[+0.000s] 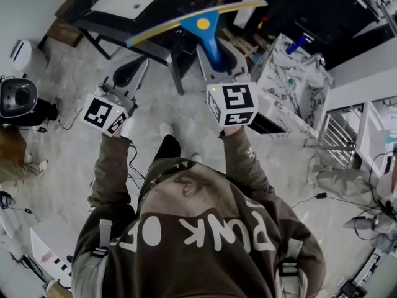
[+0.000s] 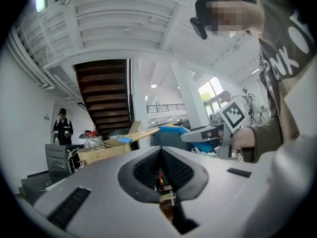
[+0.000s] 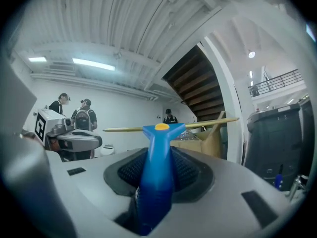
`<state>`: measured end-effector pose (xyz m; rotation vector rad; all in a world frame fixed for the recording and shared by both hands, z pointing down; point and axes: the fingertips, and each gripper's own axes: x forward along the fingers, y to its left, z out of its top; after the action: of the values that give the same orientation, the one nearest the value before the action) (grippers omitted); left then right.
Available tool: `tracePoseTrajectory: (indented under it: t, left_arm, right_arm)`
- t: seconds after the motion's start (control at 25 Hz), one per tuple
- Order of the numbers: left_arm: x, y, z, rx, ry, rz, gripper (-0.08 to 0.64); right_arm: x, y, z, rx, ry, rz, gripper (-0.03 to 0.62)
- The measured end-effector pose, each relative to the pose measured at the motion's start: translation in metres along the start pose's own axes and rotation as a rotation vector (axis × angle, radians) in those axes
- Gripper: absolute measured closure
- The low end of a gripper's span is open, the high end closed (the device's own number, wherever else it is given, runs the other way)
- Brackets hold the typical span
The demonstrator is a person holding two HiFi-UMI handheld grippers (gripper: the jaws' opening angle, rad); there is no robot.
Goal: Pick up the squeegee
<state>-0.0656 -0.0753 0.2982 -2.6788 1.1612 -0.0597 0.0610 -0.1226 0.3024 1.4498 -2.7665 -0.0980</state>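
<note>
My right claw (image 3: 157,155) grips the squeegee (image 1: 208,31) by its blue handle, ribbed pads pressed on both sides of it. The handle runs straight out from between my jaws. The yellow blade lies crosswise at its far end, with a yellow dot where handle meets blade and a blue cap on the blade's left tip.

In the head view the squeegee is held in the air, its blade across the near edge of the black table (image 1: 170,4) and its handle reaching back from that edge toward me.

My left claw (image 2: 161,155) is closed with nothing in it, its pads meeting in a thin line. It sits off the table's near left side, over the pale floor (image 1: 74,166), well apart from the squeegee.

A white sheet (image 1: 127,0) lies on the table top, beyond the blade. A marbled box (image 1: 291,82) stands to the table's right, near my right claw.
</note>
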Motion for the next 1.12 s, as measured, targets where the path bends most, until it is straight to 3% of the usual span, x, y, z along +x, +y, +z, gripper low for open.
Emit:
tracePoseTrajectory:
  t: [0.32,1.12]
  left_arm:
    - [-0.026,-0.016,0.017,0.016,0.001,-0.006,0.555]
    - [-0.057,0.002,0.026,0.028,-0.03,-0.045,0.555]
  right_arm:
    - [-0.05,0.027,0.008,-0.023,-0.042,0.051,0.448]
    - [-0.036,0.064,0.019,-0.039,-0.071,0.044,0.448]
